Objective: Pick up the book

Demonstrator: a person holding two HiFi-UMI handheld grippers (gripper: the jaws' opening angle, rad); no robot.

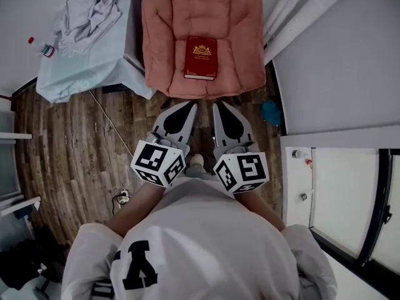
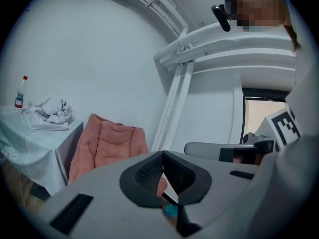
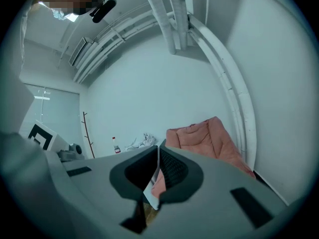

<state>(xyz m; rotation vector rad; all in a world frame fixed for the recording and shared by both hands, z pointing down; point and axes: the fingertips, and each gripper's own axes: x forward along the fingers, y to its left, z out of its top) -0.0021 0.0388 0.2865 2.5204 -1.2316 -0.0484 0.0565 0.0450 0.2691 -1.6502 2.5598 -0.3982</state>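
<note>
Both the left gripper (image 1: 185, 107) and right gripper (image 1: 222, 107) are being held clenched, empty, since the book (image 1: 201, 57) on the armchair (image 1: 164, 36) is apparently lying beyond reach

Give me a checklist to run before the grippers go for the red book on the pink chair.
1. Red hardcover book lies flat on the pink padded chair, nothing on its cover: ok.
2. Left gripper open for a grasp: not ok, shut and empty.
3. Right gripper open for a grasp: not ok, shut and empty.
4. Both grippers aimed at the book: ok, but short of it.
5. Gap under the book's edge for a jaw: cannot tell.
</note>
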